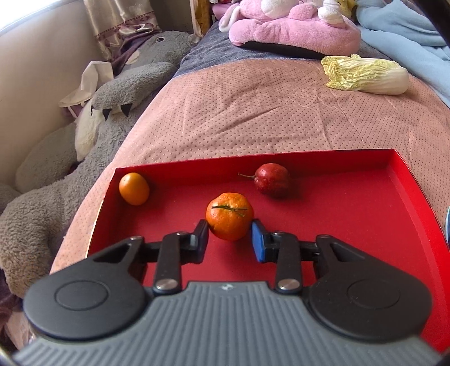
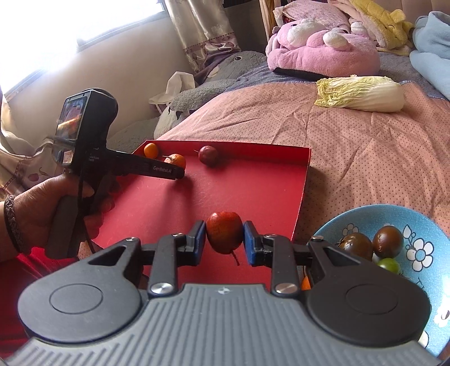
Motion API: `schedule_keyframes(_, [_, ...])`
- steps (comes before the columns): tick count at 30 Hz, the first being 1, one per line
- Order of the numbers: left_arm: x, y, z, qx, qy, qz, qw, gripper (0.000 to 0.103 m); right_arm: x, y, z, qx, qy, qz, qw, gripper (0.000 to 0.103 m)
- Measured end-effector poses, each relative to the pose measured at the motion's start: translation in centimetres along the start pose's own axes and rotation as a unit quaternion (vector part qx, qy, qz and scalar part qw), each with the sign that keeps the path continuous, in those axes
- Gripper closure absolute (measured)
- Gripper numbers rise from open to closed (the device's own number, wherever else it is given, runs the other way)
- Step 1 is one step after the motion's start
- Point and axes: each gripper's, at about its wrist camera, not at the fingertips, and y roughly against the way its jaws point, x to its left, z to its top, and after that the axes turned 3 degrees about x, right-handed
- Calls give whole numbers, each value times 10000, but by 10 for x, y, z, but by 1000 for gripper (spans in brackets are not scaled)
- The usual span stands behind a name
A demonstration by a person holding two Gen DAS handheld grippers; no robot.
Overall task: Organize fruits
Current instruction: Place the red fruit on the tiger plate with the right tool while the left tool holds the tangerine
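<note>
A red tray (image 1: 351, 222) lies on the bed and shows in both views (image 2: 253, 191). In it lie a tangerine (image 1: 229, 215), a small orange fruit (image 1: 134, 188) in the far left corner and a dark red fruit (image 1: 272, 179). My left gripper (image 1: 230, 228) has its pads touching both sides of the tangerine, low over the tray; it also shows in the right wrist view (image 2: 180, 171). My right gripper (image 2: 224, 235) is shut on a second red fruit (image 2: 224, 232), stem down, above the tray's near part.
A blue flowered bowl (image 2: 422, 250) at the right holds dark and green fruits. A napa cabbage (image 1: 365, 73) lies on the pink bedspread beyond the tray. Plush toys (image 1: 292, 28) and a blue blanket (image 1: 407, 25) are at the back; a grey plush (image 1: 84, 135) lies left.
</note>
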Motion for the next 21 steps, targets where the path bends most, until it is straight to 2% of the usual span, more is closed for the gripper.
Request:
schedule_keyframes(12, [14, 39, -17, -114, 842, 216, 9961, 67, 7, 24, -5, -150, 87, 2, 9998, 70])
schedule_keyframes(21, [1, 56, -24, -269, 878, 245, 9955, 67, 6, 43, -6, -277, 143, -20, 9995, 70])
